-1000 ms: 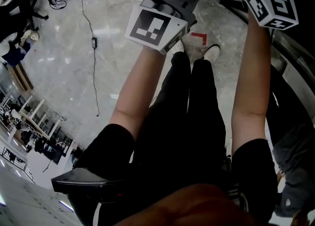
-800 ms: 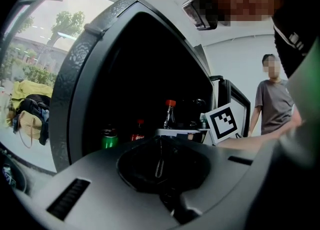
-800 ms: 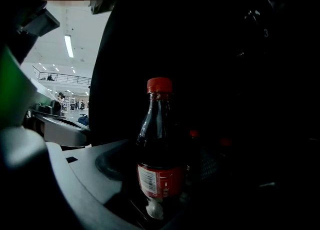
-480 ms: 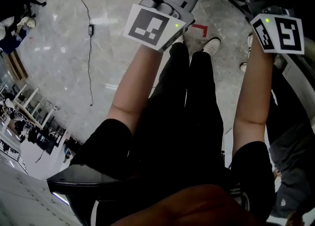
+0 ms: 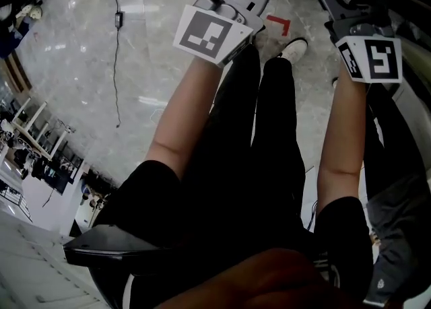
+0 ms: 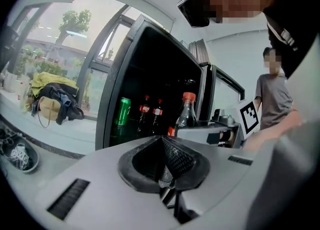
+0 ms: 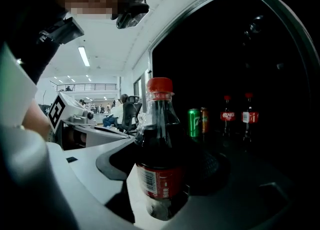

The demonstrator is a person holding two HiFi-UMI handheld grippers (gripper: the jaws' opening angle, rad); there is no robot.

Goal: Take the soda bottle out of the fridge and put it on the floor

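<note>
The soda bottle [image 7: 160,144] is dark cola with a red cap and red label. It stands upright between the jaws of my right gripper [image 7: 161,196], which is shut on its lower body. In the left gripper view the same bottle [image 6: 186,115] shows in front of the open, dark fridge [image 6: 150,63], with the right gripper [image 6: 215,130] under it. My left gripper [image 6: 168,176] is shut with nothing in it, its black pads together. In the head view both marker cubes, the left cube [image 5: 212,35] and the right cube [image 5: 369,58], are out ahead of the person's legs.
Inside the fridge [image 7: 240,63] stand a green can [image 7: 194,123] and two small cola bottles [image 7: 227,116]. A second person [image 6: 272,98] stands to the right. The marble floor [image 5: 101,65] carries a cable and a red tape mark [image 5: 278,23]. Shoes and bags lie by the window [image 6: 50,103].
My right gripper's marker cube has come lower and nearer in the head view. The left gripper has barely shifted. The head camera's aim has tilted a little.
</note>
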